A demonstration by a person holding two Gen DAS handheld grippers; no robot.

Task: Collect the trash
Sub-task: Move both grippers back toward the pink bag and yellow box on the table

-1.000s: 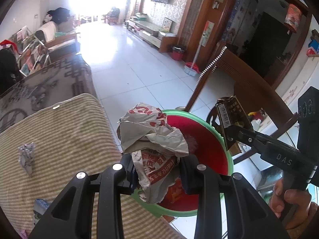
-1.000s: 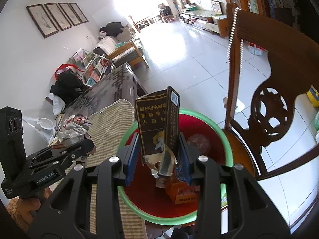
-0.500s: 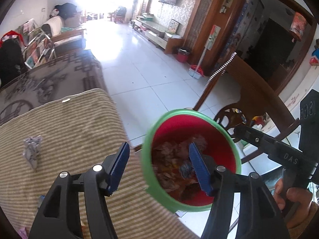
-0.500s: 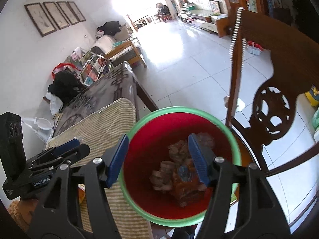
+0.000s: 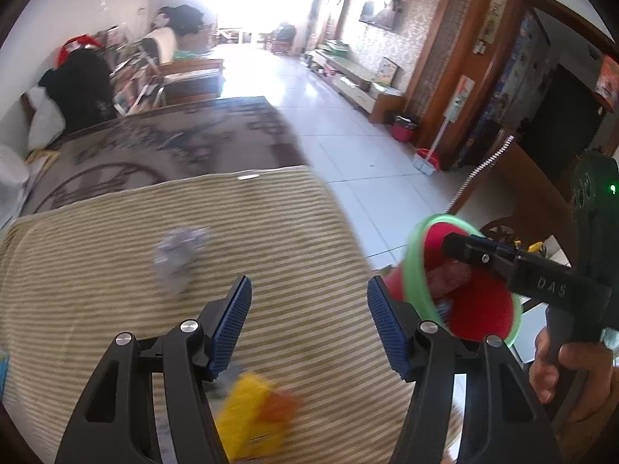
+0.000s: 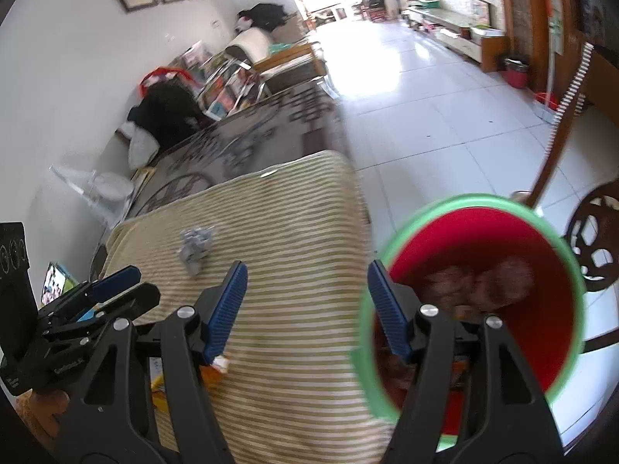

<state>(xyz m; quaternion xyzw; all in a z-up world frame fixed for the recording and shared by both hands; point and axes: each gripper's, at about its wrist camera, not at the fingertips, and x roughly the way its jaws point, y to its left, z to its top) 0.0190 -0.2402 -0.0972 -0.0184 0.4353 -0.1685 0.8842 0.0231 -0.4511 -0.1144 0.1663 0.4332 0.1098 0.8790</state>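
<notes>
My left gripper (image 5: 309, 324) has its blue-padded jaws spread wide with nothing between them, hanging over the striped cloth (image 5: 271, 232) that covers the table. Just under the left finger lies a yellow and orange wrapper (image 5: 251, 413), blurred, so I cannot read it. Further ahead on the cloth sits a crumpled grey scrap (image 5: 178, 255), well apart from my pads. My right gripper (image 6: 307, 309) is likewise spread and empty; its left finger is over the cloth edge and its right finger reaches over the rim of the red bin with the green rim (image 6: 572, 270), which stands just beside the table's end. Inside the bin I can see brownish crumpled trash (image 6: 476, 282) lying at the bottom, too blurred to name piece by piece. From the right wrist view the same grey scrap (image 6: 195, 247) lies on the cloth ahead and to the left, and the orange wrapper (image 6: 212, 375) peeks out beneath my left finger. Beyond the bin stands a dark wooden chair (image 6: 595, 255), and beyond the cloth a patterned dark tabletop (image 5: 174, 147) stretches toward the bright tiled floor (image 6: 425, 77).
</notes>
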